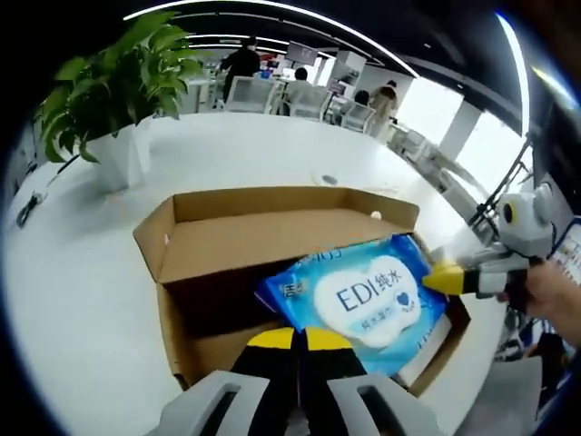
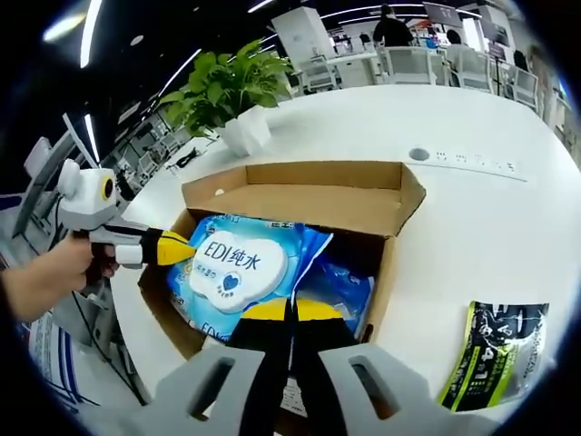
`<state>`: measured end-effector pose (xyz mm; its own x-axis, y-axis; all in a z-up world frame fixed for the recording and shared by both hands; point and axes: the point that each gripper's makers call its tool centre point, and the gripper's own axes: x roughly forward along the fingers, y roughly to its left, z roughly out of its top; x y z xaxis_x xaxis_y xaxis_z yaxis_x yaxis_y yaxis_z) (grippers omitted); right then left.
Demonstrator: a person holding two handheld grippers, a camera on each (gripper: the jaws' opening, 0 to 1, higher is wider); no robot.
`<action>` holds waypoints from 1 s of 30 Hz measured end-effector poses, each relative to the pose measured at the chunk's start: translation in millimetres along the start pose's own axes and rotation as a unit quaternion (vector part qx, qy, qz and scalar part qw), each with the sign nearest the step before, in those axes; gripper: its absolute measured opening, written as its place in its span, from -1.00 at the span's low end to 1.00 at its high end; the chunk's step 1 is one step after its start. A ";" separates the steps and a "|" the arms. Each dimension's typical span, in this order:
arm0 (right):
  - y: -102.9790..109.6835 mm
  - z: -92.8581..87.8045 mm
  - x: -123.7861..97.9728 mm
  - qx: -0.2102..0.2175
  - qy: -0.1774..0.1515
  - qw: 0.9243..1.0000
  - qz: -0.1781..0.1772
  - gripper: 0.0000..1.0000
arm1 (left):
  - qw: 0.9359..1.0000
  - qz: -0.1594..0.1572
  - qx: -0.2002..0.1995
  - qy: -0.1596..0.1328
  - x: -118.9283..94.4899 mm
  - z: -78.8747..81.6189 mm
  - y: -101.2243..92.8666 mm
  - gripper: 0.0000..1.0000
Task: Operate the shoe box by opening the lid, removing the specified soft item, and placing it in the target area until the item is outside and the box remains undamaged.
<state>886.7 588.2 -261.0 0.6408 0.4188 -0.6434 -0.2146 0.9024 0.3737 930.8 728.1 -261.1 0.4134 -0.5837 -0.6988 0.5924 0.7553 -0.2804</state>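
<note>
- Stood at the white table's [image 1: 82,300] far left: a potted plant [image 1: 113,86].
- Lay open at centre: the cardboard box [image 1: 272,232], lid back, a blue wipes pack [image 1: 363,295] raised over its opening.
- Gripped the pack, jaws closed on opposite edges: left gripper [image 1: 300,338] and right gripper [image 2: 290,311].
- Rested right of the box: a green-black packet [image 2: 495,350].

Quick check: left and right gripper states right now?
Left hand-held gripper: shut on the wipes pack.
Right hand-held gripper: shut on the same wipes pack, over the open box.
</note>
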 end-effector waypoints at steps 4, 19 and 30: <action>4.4 3.7 -7.3 -0.005 -0.005 1.000 0.005 -1.00 | 1.000 0.004 -0.004 -0.011 -12.2 6.9 -7.1 -0.99; -9.3 24.5 -50.9 -0.020 -0.029 0.999 0.010 -1.00 | 0.999 0.009 0.000 -0.047 -27.2 41.8 -42.2 -1.00; -43.1 23.3 -89.9 -0.019 -0.040 0.999 -0.004 -1.00 | 0.999 -0.008 0.013 -0.050 -14.6 48.6 -102.7 -1.00</action>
<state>855.5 509.3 -203.7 0.6997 0.4037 -0.5894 -0.2367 0.9094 0.3419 897.6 644.6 -190.1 0.4708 -0.6231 -0.6246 0.6161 0.7389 -0.2727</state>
